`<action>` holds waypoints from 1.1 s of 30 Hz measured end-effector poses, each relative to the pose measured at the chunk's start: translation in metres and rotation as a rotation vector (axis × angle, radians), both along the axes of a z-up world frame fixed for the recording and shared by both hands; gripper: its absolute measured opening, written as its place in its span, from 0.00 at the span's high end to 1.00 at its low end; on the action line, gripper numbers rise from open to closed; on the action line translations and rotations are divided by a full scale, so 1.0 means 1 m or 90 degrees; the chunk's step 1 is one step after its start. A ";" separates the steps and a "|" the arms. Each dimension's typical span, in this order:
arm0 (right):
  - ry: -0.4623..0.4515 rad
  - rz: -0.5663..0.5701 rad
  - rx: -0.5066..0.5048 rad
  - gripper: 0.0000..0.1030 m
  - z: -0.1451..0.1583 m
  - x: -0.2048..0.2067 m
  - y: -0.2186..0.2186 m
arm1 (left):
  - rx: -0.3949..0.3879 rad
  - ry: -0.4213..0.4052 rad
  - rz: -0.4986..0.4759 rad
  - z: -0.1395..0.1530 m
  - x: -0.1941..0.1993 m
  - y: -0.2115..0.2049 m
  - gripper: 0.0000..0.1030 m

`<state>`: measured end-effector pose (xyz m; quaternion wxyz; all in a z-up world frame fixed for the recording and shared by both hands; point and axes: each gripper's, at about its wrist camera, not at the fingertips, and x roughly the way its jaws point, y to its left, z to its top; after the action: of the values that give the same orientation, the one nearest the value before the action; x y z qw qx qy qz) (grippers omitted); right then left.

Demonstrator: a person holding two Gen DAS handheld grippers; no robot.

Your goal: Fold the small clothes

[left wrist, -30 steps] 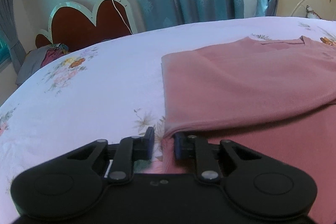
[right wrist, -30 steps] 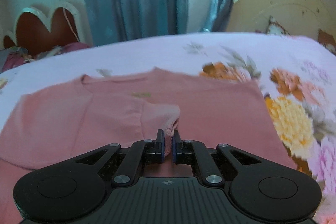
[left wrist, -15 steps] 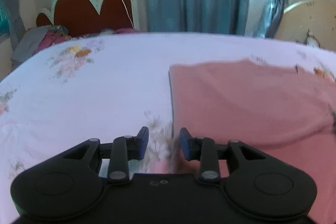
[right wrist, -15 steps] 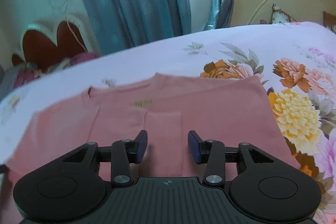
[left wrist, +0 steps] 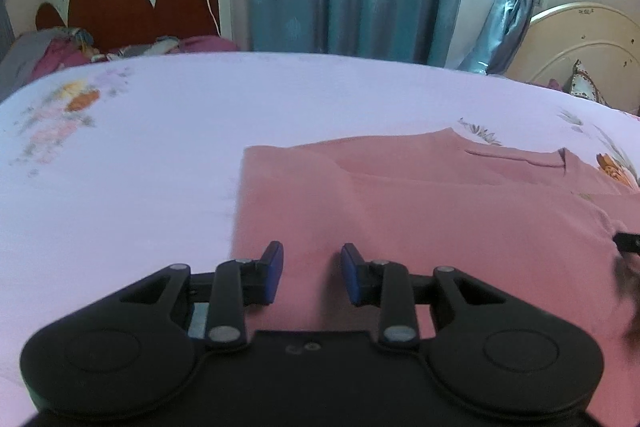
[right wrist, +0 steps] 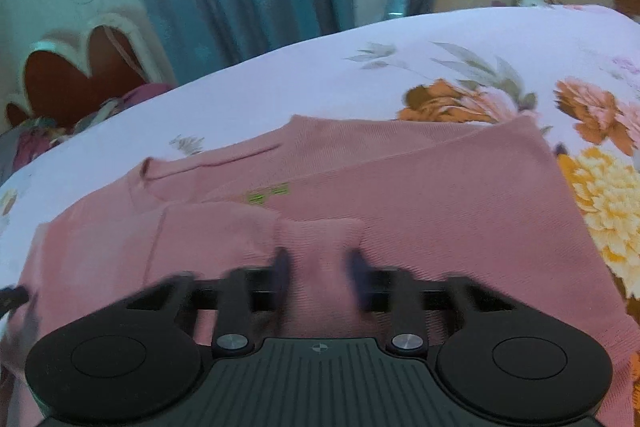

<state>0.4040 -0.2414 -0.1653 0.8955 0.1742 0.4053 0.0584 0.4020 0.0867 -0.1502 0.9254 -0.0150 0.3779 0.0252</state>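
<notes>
Pink top (left wrist: 420,211) is laid flat w/ sides tucked; left gripper (left wrist: 312,277) is spread & empty, right gripper (right wrist: 320,267), closing, is parted over sleeve, prob. for next fold.

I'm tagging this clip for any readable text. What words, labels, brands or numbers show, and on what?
No text can be read.
Pink shirt: a small green mark on the fabric, too blurred to read.
Cream headboard: small dark marks near its top edge, too small to read.
</notes>
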 end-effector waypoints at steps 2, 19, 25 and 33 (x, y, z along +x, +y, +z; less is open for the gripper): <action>-0.013 0.010 -0.014 0.90 0.002 -0.001 0.003 | -0.001 0.001 -0.001 -0.004 0.006 -0.002 0.70; -0.081 -0.032 -0.054 0.31 0.017 -0.004 -0.009 | 0.050 -0.001 0.001 -0.008 0.029 -0.011 0.67; -0.053 0.001 -0.059 0.40 0.009 0.008 0.004 | 0.059 -0.006 -0.002 -0.006 0.033 -0.012 0.65; -0.027 0.039 -0.040 0.90 -0.002 0.012 0.017 | 0.068 -0.007 0.004 -0.011 0.041 -0.013 0.61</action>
<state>0.4158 -0.2244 -0.1674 0.9066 0.1317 0.3934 0.0768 0.4427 0.0739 -0.1610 0.9270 0.0329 0.3705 0.0481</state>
